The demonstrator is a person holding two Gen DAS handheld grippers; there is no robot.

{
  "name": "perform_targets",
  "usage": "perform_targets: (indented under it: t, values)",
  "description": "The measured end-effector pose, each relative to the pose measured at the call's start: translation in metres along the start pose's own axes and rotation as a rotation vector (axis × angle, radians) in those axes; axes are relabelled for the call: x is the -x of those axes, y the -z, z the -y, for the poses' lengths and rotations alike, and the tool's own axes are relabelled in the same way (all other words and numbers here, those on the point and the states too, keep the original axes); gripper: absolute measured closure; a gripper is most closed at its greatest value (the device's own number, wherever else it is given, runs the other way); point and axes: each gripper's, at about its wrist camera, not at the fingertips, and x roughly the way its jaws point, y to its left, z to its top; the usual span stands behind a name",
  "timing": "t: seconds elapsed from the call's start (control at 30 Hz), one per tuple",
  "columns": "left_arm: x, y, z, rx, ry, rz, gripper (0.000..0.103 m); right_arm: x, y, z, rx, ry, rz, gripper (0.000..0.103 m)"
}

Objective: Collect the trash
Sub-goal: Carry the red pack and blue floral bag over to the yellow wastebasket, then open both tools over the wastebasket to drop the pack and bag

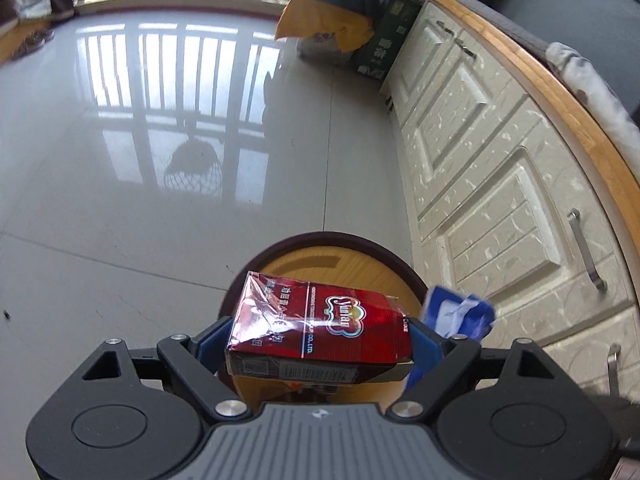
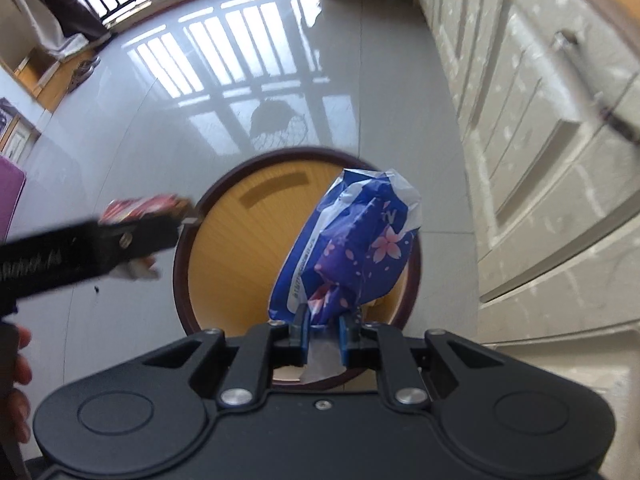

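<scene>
Left gripper: your left gripper is squeezed tight on the red cigarette pack. The pack sits sideways between the two blue pads, one pad on each short end.
Right gripper: your right gripper is pinched on the bottom of the blue tissue wrapper with pink flowers. The wrapper sticks up and forward from the pads, crumpled and floppy.
Bin: the round bin has a dark rim and a yellow wood-look inside. It sits on the shiny floor, right below and in front of both grippers.
Where the trash is: the wrapper hangs over the right half of the bin mouth. From the right camera, the pack looks to be over the left rim, not yet fully over the hole.
Cabinet: the white cabinet doors are close on the right side of the bin.
Step now: I think you are about to drop both pieces in.
How to do it well: move the pack a bit more toward the middle of the bin first. Then let your fingers spread and let it fall.
Watch out: the wrapper is light and may cling to a pad or float. Hold it low over the hole before you let go.
</scene>
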Motion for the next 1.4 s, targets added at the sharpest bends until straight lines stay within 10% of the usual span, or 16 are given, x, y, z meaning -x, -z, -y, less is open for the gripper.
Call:
perform_targets:
  t: [1.2,1.4]
  values:
    - [-0.078,0.033,-0.059,0.606,0.224,-0.035,0.013,-0.054,-0.012,0.016,-0.034,-0.038,-0.073,0.086]
    - [-0.077,0.032,-0.061,0.601,0.191,-0.043,0.000,-0.060,-0.011,0.010,0.015,-0.083,-0.099,0.073]
